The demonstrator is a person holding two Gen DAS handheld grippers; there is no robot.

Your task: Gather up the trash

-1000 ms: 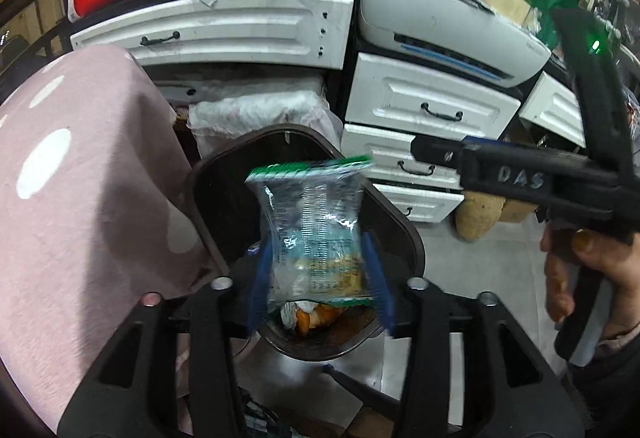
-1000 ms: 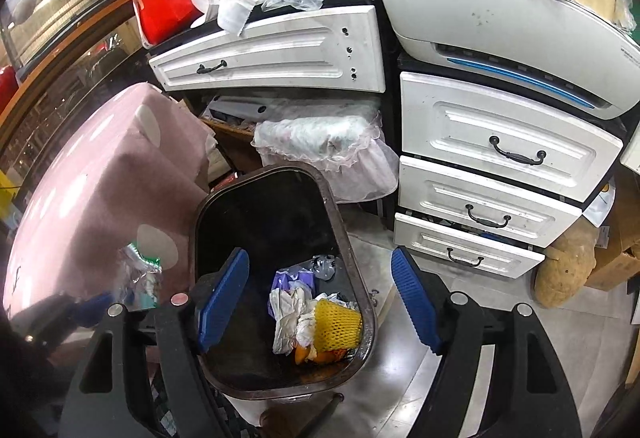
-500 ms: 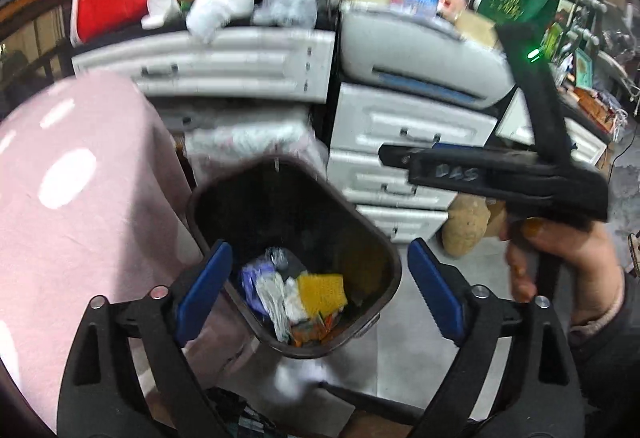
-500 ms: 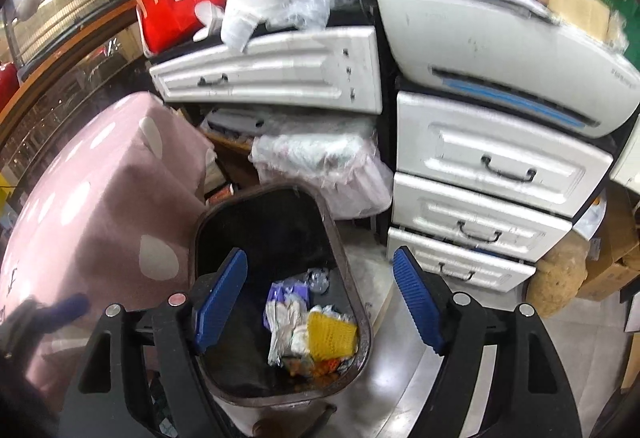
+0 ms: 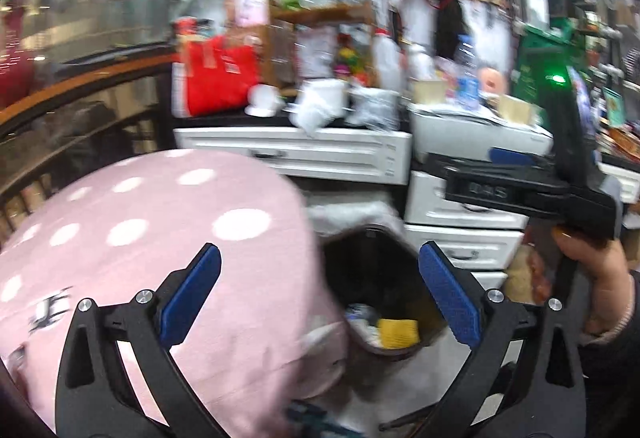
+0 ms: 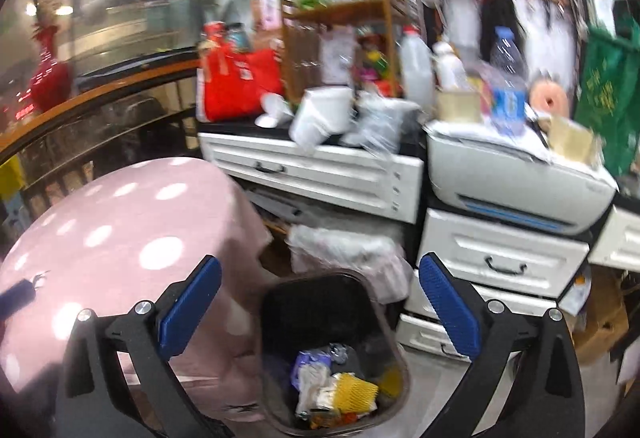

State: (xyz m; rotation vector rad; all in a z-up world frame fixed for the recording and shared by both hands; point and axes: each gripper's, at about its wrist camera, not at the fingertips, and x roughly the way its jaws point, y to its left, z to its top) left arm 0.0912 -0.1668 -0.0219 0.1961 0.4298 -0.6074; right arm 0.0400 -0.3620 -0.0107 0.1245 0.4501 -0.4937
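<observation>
A cluttered shop corner: white drawer units [image 6: 320,174] stand against the back, their tops heaped with a red bag [image 6: 240,78], plastic bottles [image 6: 506,78] and a white printer [image 6: 516,174], and a pink table cover with white dots [image 6: 120,238] fills the left side. On the floor between the pink cover and the drawers stands the dark bin [image 6: 396,342], open at the top. The trash [image 6: 336,386] lies at its bottom: a yellow foam net, crumpled white paper, something purple-blue and orange scraps, all heaped toward the near wall. A second ago the left claw [image 5: 320,298] was clamped on a clear snack bag with green print, held right over the bin's mouth; now nothing is between its blue pads, its jaws are opening wide, and the bag itself cannot be picked out in the blurred heap. The right claw [image 6: 320,306] is also opening, with nothing between its pads. Both views now sit higher and further back from the bin than before, and the bin looks smaller and lower in each. In the left view a hand [image 5: 592,274] holds the right tool beside the drawers.
</observation>
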